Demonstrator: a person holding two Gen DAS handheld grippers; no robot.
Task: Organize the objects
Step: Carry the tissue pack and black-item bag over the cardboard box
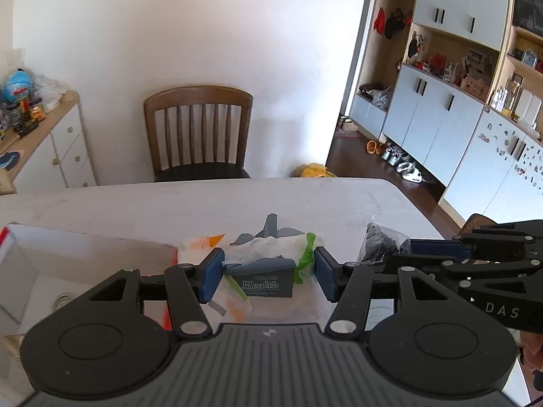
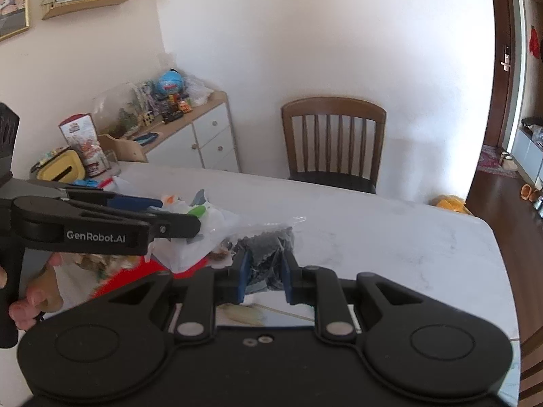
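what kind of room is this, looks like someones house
Most likely the dining area of a lived-in home. A wooden chair stands at a white table, built-in cabinets hold ornaments and jars, and shoes line the floor beneath them.

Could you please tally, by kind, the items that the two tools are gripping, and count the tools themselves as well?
Dark "Health" tissue pack in a clear plastic bag, in the left tool: 1
Clear bag of dark pieces, in the right tool: 1
Handheld tools: 2
Total: 4
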